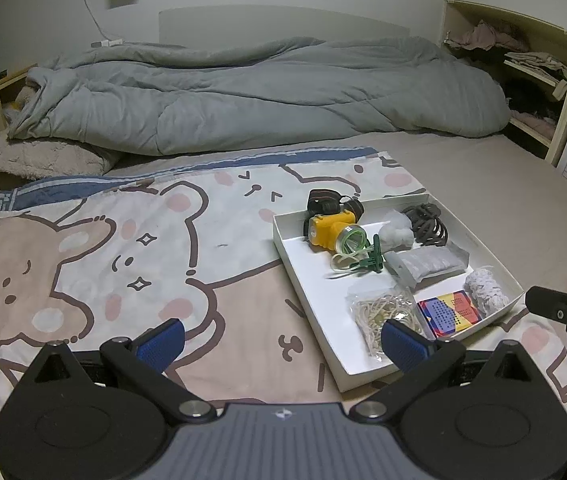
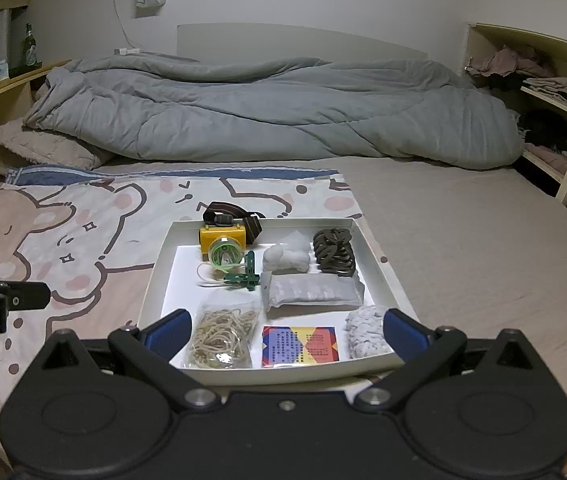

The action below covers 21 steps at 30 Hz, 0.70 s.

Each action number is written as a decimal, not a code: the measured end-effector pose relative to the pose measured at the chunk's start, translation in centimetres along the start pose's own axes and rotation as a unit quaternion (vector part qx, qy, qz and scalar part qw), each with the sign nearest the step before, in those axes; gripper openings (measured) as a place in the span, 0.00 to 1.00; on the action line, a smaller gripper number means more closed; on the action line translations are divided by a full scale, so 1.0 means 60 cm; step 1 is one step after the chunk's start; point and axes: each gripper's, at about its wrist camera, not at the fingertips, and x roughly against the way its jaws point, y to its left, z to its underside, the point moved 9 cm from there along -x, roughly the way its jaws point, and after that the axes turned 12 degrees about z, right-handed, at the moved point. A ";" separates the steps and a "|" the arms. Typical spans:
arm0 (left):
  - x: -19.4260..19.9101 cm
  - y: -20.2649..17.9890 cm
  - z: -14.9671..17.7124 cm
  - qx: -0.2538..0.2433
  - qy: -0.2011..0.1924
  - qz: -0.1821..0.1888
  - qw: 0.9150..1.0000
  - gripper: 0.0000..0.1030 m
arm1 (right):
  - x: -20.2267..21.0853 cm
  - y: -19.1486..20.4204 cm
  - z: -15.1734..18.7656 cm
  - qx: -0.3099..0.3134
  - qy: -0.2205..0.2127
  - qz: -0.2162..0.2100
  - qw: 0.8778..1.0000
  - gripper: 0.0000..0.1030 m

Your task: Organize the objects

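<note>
Left gripper and right gripper: both spread wide, grasping nothing, poised above the bed. White tray rests on the cartoon sheet, holding a yellow headlamp, rubber-band bag and colourful card box.

We saw a tray lying on a cartoon sheet on the bed. In it, a headlamp sat at the back left, hair ties back right, a bag of rubber bands front left, and a card box just right of the bag. A duvet lay behind.
</note>
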 end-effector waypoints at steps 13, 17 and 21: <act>0.001 0.001 0.000 -0.001 -0.001 -0.003 1.000 1.00 | 0.002 0.000 -0.001 -0.004 0.000 -0.006 1.000 1.00; 0.002 0.001 0.002 -0.002 0.000 -0.001 1.000 1.00 | 0.001 0.000 -0.001 -0.004 -0.001 -0.006 1.000 1.00; 0.001 0.000 0.003 -0.003 0.002 -0.001 1.000 1.00 | 0.001 0.000 0.000 -0.004 0.000 -0.006 1.000 1.00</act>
